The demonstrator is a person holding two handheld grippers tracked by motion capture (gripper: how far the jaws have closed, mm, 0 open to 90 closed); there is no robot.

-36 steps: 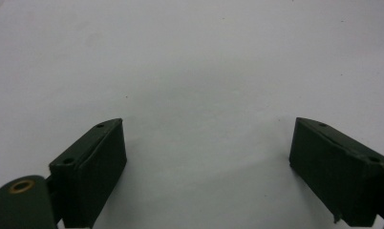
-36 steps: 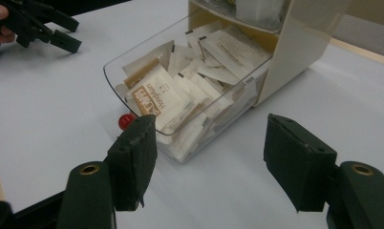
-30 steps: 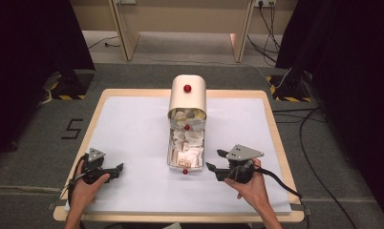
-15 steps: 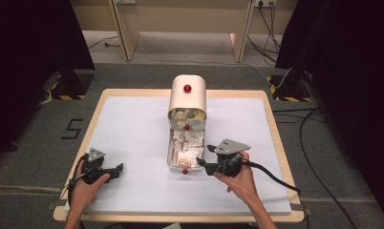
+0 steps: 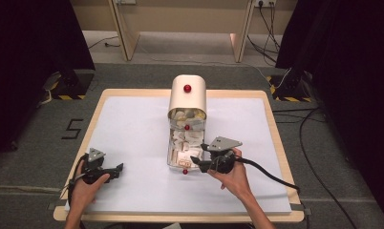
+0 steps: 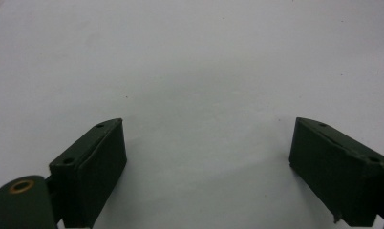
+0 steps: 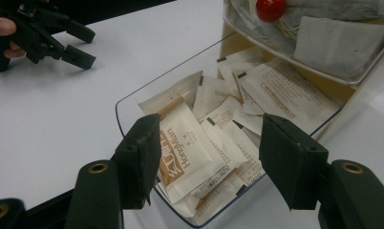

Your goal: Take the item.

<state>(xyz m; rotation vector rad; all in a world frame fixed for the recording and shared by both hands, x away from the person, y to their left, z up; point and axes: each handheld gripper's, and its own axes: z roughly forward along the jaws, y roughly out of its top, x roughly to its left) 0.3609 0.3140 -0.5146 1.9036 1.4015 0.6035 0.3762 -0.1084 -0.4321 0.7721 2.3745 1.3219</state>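
Clear plastic, that pulled-out bottom drawer (image 7: 133, 102), and it's packed with paper tea sachets (image 7: 238, 124); a brown-and-white one (image 7: 183, 152) lies on top at the near end. The right gripper (image 7: 207, 152) sits right over that end, jaws apart on either side of the brown-and-white sachet, pads touching nothing, no grip. From the high view, the drawer (image 5: 172, 157) juts toward the person from the cream drawer cabinet (image 5: 187, 98) mid-table, red knob (image 5: 185, 171) on its front, and the right gripper (image 5: 196, 162) is at its front right corner. The upper drawer (image 7: 319, 52) is also out a little. Well off to the left, the left gripper (image 5: 117, 169) rests on the white table cover (image 5: 133, 124), jaws wide open, empty.
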